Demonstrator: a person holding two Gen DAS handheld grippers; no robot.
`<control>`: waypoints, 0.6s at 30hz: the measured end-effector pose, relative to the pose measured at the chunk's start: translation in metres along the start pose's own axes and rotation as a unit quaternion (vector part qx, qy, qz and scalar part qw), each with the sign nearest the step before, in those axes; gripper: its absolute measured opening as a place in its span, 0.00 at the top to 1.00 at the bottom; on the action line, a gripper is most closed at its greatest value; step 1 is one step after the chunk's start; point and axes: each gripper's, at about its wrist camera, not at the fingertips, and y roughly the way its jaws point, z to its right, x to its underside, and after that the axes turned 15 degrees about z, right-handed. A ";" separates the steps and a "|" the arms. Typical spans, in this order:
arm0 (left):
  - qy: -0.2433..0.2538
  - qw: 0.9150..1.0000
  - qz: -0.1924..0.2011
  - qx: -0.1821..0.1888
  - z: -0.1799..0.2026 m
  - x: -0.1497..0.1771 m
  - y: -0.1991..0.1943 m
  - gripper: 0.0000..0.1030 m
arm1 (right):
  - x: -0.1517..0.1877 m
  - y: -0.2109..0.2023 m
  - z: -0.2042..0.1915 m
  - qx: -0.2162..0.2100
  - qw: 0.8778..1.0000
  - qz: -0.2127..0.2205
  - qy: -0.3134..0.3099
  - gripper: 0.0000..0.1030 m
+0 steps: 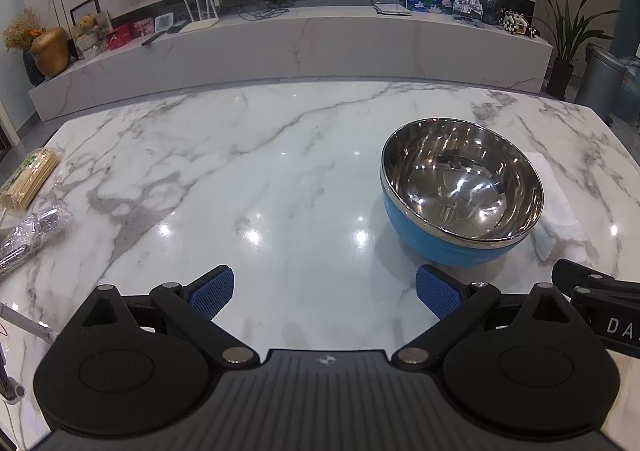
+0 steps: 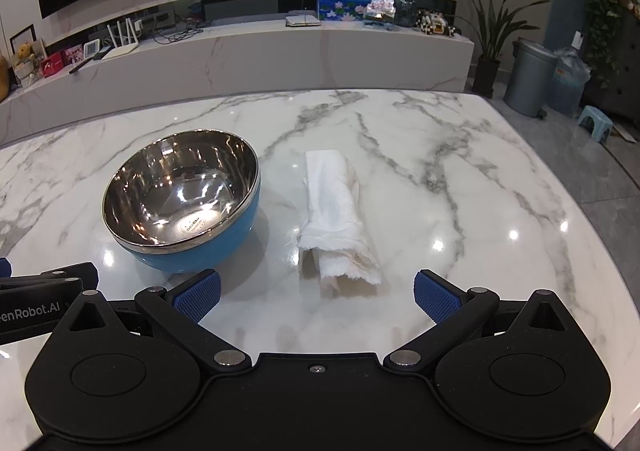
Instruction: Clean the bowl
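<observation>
**Bowl and cloth on the marble table, both grippers wide and empty**

At the left edge of the marble table (image 1: 248, 171) lies a packet of bamboo skewers (image 1: 28, 179), and nearer the viewer along that same edge a clear plastic bag (image 1: 34, 229) with something metallic inside; the fisheye blurs it, so it may be a whisk, but that cannot be told for sure. The broad middle of the table is bare and shines with ceiling lights.

The left gripper (image 1: 325, 293) hovers over the near edge, tilted down toward the surface, its blue-padded fingers (image 1: 212, 293) spread as wide as they go with nothing between them, only bare marble.

Right of the middle stands the bowl (image 1: 462, 191), upright, blue outside and polished steel inside, with a round label on its inner floor. It looks empty. In the right wrist view the bowl (image 2: 180, 195) sits ahead and to the left of the right gripper.

Just beside the bowl on its right, slightly apart from it, lies a rolled white cloth (image 2: 338, 223), its length running from the near edge toward the far edge, with frayed ends facing the viewer. From the left wrist view the cloth (image 1: 556, 211) is partly hidden behind the bowl.

The right gripper (image 2: 317, 295) hangs over the near edge just short of the cloth, its jaws likewise fully apart and holding nothing
</observation>
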 end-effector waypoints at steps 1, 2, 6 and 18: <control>0.000 1.000 -0.003 0.000 0.000 -0.001 0.000 0.04 | 0.000 0.000 0.000 0.000 1.000 0.000 0.000 0.00; 0.001 1.000 -0.005 0.000 -0.001 -0.003 0.000 0.04 | 0.000 0.000 0.000 0.000 1.000 0.001 0.001 0.00; 0.002 1.000 -0.003 -0.001 -0.001 -0.005 0.001 0.04 | 0.001 0.001 0.000 -0.001 1.000 0.001 0.001 0.00; 0.007 1.000 -0.001 -0.006 0.006 0.008 0.007 0.04 | 0.001 0.004 -0.004 -0.001 1.000 -0.007 -0.003 0.00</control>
